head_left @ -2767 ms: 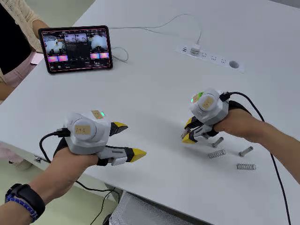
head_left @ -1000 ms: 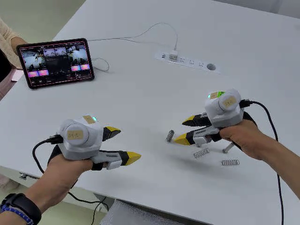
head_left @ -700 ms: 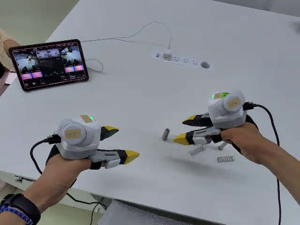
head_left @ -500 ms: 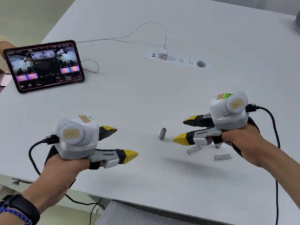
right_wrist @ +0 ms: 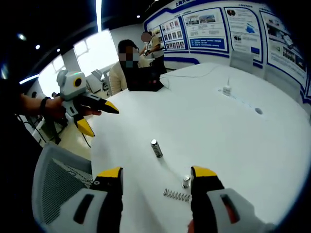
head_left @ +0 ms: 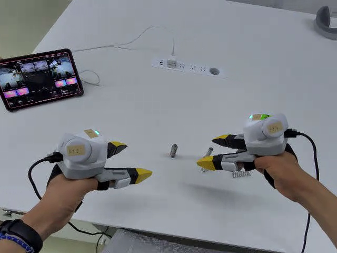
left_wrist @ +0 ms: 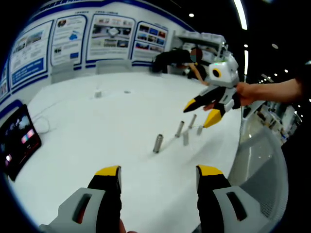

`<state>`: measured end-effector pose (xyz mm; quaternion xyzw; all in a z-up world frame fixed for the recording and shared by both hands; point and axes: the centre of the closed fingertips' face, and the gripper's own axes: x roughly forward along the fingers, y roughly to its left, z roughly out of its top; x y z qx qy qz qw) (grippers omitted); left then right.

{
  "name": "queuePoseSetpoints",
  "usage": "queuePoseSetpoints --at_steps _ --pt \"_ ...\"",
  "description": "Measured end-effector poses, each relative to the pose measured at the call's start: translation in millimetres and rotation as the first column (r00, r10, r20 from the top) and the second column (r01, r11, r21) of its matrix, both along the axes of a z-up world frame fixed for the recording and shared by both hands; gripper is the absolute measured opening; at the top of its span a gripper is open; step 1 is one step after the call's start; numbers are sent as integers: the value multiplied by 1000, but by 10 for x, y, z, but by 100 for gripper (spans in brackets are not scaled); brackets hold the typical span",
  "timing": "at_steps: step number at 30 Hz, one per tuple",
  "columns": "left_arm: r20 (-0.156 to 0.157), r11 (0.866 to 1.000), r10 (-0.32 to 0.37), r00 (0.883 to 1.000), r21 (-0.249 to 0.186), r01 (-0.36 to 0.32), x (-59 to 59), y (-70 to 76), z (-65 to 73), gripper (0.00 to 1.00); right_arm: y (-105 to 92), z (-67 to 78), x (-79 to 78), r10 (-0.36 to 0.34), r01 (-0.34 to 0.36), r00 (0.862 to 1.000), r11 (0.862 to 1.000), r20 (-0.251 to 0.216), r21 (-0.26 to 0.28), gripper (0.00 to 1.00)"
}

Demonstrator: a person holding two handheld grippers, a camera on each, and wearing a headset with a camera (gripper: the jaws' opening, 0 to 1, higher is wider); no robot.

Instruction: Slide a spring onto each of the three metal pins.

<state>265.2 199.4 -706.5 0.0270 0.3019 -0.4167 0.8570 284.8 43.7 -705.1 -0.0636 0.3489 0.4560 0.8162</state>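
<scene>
An upright metal pin with a coiled spring on it (head_left: 173, 150) stands mid-table; it also shows in the left gripper view (left_wrist: 158, 143) and the right gripper view (right_wrist: 156, 148). My right gripper (head_left: 209, 152) hovers open just right of it, nothing between its fingers. A bare pin (right_wrist: 185, 181) stands by its jaws, and a loose spring (right_wrist: 177, 195) lies beside that pin. Another spring (head_left: 242, 173) lies under the right hand. My left gripper (head_left: 136, 159) is open and holds nothing, left of the sprung pin and pointing toward it.
A tablet (head_left: 37, 78) lies at the far left of the white table (head_left: 158, 105). A power strip (head_left: 187, 67) with a plugged-in cable sits farther back. Headphones (head_left: 326, 21) rest at the far right corner. The table's near edge runs just below both hands.
The right gripper lifted off the table, opened and drew back to the right, leaving the sprung pin standing on its own. The head camera shifted. The left gripper stayed open and still.
</scene>
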Motion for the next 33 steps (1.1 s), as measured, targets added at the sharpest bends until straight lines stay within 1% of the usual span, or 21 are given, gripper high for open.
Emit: queuePoseSetpoints --at_steps 4,7,12,17,21,26,33 --pt "1 1000 -6 1000 1 6 18 -40 2 64 -114 18 -28 -47 47 999 998 -5 33 60" --pt "1 1000 -10 1000 -1 10 29 -66 8 65 -185 14 -59 -77 77 997 996 -6 47 61" --pt "-4 1000 -19 1000 2 19 28 -110 0 66 -294 -19 -154 -125 126 992 989 -26 72 62" --pt "-10 999 -37 999 7 38 13 -158 -14 67 -403 -86 -262 -150 153 988 986 -38 63 66" --pt "-13 999 -52 999 8 52 8 -232 -16 68 -498 -111 -337 -185 188 981 980 -49 70 68" --pt "-12 998 -70 997 6 70 10 -325 -10 68 -596 -157 -429 -207 211 977 975 -60 66 71" --pt "-12 996 -94 996 3 94 -3 -454 -12 69 -748 -175 -523 -249 253 966 965 -64 71 74"
